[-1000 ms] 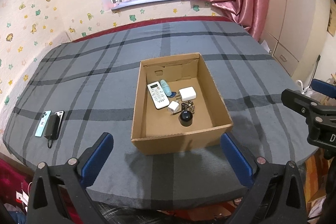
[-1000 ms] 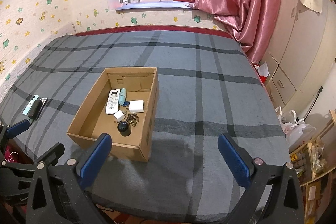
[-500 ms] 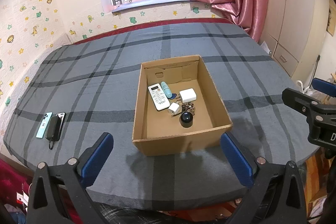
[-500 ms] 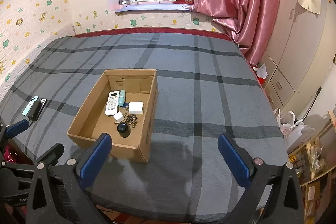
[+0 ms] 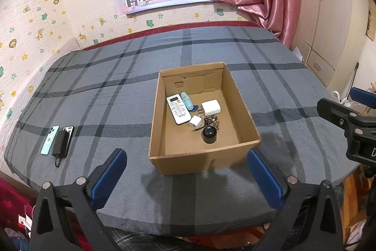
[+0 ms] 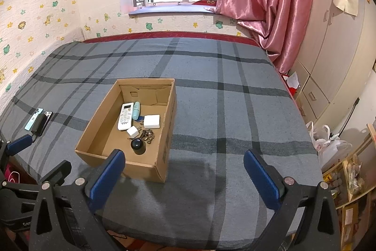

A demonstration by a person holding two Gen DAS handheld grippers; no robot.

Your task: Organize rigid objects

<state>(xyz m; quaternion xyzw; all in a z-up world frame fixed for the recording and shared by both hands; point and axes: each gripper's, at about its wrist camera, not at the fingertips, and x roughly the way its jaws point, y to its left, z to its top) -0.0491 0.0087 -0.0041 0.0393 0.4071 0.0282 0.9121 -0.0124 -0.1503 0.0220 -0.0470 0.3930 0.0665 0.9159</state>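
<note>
Open box [image 5: 237, 95] sits mid-bed, long axis running from the near edge toward the window; inside, the remote [image 5: 178, 109] lies along that axis, display end away, beside a teal tube [image 5: 186, 100], two chargers [image 5: 211, 107], beads [image 5: 212, 121] and a black puck [image 5: 209, 134]. Bed [image 5: 117, 91] lies bare all round the box, save two phones [image 5: 49, 140] and a power bank [image 5: 60, 143] near its left edge. Left gripper [image 5: 186, 177] and right gripper [image 6: 184, 177] hang over the near edge, fingers wide apart, holding nothing.
</note>
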